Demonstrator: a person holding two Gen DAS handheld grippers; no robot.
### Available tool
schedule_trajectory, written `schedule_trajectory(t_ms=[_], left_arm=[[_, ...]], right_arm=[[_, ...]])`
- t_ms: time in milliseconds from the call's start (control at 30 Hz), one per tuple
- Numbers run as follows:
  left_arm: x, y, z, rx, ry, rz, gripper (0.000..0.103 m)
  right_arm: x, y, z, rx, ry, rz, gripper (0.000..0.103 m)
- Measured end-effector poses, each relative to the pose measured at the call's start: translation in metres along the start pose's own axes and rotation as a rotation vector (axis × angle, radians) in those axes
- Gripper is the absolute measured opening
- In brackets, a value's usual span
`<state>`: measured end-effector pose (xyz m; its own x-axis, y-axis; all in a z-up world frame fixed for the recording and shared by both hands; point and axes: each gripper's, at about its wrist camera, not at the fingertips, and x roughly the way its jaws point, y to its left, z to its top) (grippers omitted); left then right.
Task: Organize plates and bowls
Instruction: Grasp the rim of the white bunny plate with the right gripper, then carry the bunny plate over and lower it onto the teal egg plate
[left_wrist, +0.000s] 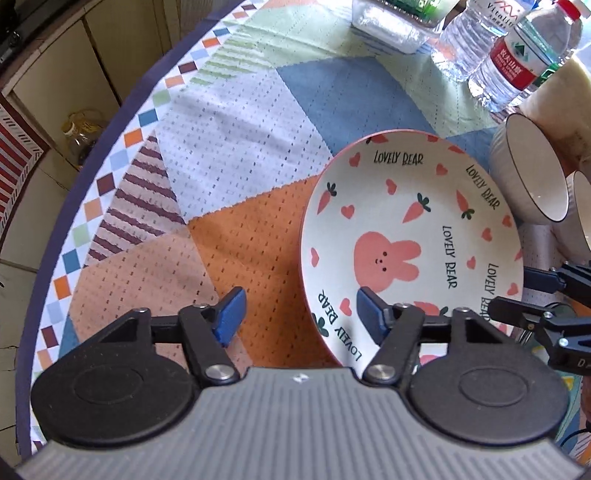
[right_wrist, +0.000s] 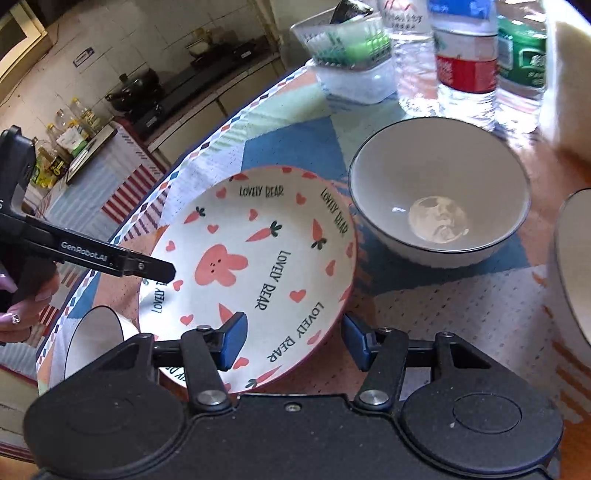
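Both grippers tilt steeply down over the plate (right_wrist: 258, 266) on the patchwork tablecloth (left_wrist: 229, 155), left gripper (left_wrist: 299, 314) and right gripper (right_wrist: 291, 341) each half-spread astride its rim, pads not pressing. Only the right wrist view shows the white bowl's (right_wrist: 439, 192) inside and "GenRobot.AI" on the left gripper. The plate reads "LOVELY BEAR".

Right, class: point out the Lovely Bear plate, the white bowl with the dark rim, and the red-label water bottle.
Lovely Bear plate (right_wrist: 236, 266): right wrist view, on the pink rabbit at its centre.
White bowl with the dark rim (right_wrist: 480, 173): right wrist view, on its inner wall.
Red-label water bottle (left_wrist: 513, 62): left wrist view, on its label.
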<state>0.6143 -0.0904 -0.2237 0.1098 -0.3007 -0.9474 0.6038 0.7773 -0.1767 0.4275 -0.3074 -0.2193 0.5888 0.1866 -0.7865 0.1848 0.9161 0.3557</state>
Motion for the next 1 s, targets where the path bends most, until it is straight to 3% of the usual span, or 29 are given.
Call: schedule_trajectory(t_ms=[100,133,233,500,767,1000], left_arm=[[0.003,0.001,-0.001,-0.006,-0.009,-0.015,0.047],[0.003,0.000,-0.001,-0.005,-0.010,-0.031,0.039],[0.005,-0.001,0.000,-0.039,-0.001,-0.083,0.023],[0.004,-0.003,-0.004,-0.082,-0.031,-0.063,0.025],[0.004,-0.008,-0.007,-0.063,-0.059,-0.034,0.026],[-0.021,-0.017,-0.007,-0.050,-0.111,-0.041,0.024]], right_arm=[[0.007,0.000,0.000,-0.012,0.014,-0.007,0.053],[0.008,0.000,-0.001,-0.009,0.014,-0.011,0.050],[0.009,-0.012,-0.001,0.026,0.018,-0.024,0.025],[0.012,-0.022,0.004,0.083,0.051,0.027,0.024],[0.011,-0.022,0.007,0.047,0.080,0.056,0.023],[-0.014,-0.017,0.011,0.050,0.036,0.063,0.023]])
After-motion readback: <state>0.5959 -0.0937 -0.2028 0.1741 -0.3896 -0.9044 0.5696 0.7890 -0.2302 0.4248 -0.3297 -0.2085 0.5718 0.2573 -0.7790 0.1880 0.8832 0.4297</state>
